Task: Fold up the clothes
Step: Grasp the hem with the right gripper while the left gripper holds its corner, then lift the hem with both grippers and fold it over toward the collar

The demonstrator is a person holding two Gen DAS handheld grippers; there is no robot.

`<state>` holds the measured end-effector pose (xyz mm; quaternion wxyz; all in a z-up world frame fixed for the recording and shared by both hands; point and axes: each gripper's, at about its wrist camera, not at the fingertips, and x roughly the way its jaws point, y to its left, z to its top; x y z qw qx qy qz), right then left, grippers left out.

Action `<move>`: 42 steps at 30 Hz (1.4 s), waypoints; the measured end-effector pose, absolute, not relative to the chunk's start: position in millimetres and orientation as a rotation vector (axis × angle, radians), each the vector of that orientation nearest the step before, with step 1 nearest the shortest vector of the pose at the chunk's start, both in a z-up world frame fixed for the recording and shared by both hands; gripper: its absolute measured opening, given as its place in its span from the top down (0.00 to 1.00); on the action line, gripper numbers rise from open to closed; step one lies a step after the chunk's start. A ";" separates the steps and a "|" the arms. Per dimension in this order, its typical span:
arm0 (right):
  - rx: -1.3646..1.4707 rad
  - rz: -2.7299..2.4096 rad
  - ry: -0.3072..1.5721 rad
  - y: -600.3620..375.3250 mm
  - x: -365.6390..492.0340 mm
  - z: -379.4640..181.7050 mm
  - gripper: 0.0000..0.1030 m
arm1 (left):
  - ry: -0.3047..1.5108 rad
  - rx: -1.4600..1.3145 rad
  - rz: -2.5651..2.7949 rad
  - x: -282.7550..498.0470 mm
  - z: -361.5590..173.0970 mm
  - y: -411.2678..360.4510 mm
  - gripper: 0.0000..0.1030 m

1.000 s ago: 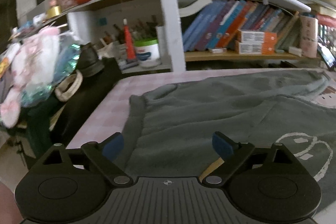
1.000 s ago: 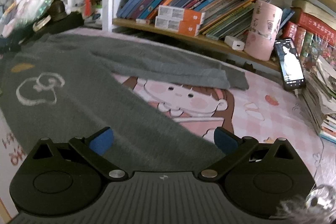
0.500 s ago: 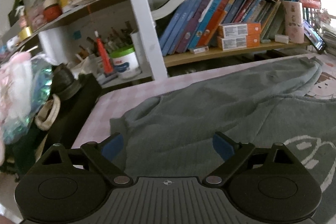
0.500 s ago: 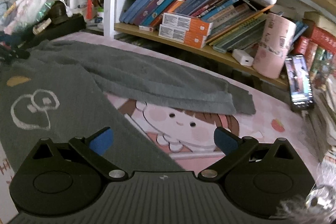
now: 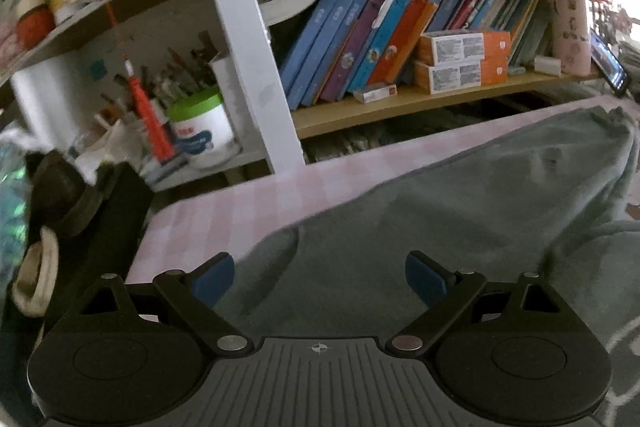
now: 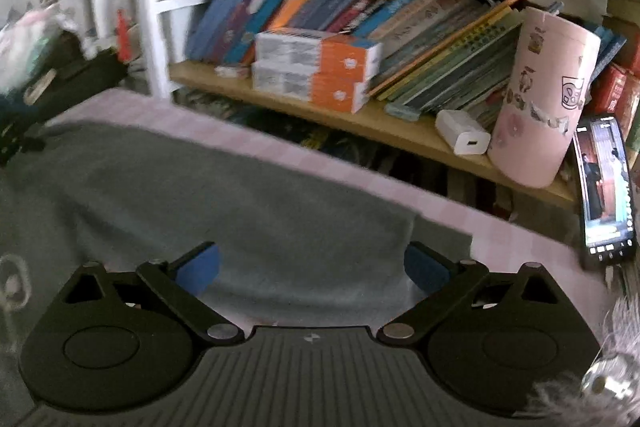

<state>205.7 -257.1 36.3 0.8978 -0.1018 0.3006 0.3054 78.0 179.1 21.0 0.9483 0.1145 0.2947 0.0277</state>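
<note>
A grey fleece garment (image 5: 460,203) lies spread on a pink checked table cover (image 5: 248,203). My left gripper (image 5: 320,281) hangs open just above the garment's far left corner, nothing between its blue pads (image 5: 212,279). In the right wrist view a grey sleeve (image 6: 248,203) stretches across the cover (image 6: 520,243), ending in a cuff (image 6: 440,239). My right gripper (image 6: 310,269) is open over that sleeve near the cuff, holding nothing. A white drawn motif on the garment shows at the left edge (image 6: 12,283).
A bookshelf with leaning books (image 5: 380,27) and orange boxes (image 6: 320,67) runs right behind the table. A pink cup (image 6: 544,99), a white charger (image 6: 460,139) and a lit phone (image 6: 604,187) stand at the right. A black bag (image 5: 92,203) sits off the table's left edge.
Both grippers have moved forward toward the shelf and lower: the left from mid-garment to its far left corner, the right from the body to the sleeve by the cuff. Both stayed open.
</note>
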 end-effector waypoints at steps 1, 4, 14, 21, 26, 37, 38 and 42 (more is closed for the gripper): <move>-0.199 0.629 0.625 -258.0 215.6 36.4 0.05 | 0.596 0.234 0.045 82.9 20.7 183.5 0.08; -0.195 0.624 0.634 -257.3 242.5 34.5 0.11 | 0.597 0.223 0.007 97.2 19.4 197.5 0.08; -0.283 0.634 0.682 -238.9 291.8 8.5 0.18 | 0.637 0.267 0.002 135.1 1.0 217.1 0.09; -0.312 0.645 0.724 -237.1 310.7 -8.1 0.24 | 0.701 0.257 -0.056 158.8 -7.1 223.5 0.09; -0.283 0.671 0.708 -244.5 313.0 -14.0 0.24 | 0.742 0.237 -0.106 175.7 -14.9 224.1 0.10; -0.158 0.696 0.752 -255.6 309.4 -10.8 0.87 | 0.814 0.045 -0.202 174.1 -12.4 231.3 0.68; -0.170 0.673 0.735 -254.5 304.9 -10.4 0.88 | 0.824 0.057 -0.198 173.9 -10.2 228.4 0.77; -0.237 0.576 0.604 -244.1 280.4 -4.9 0.88 | 0.803 0.118 -0.102 170.0 3.8 216.4 0.86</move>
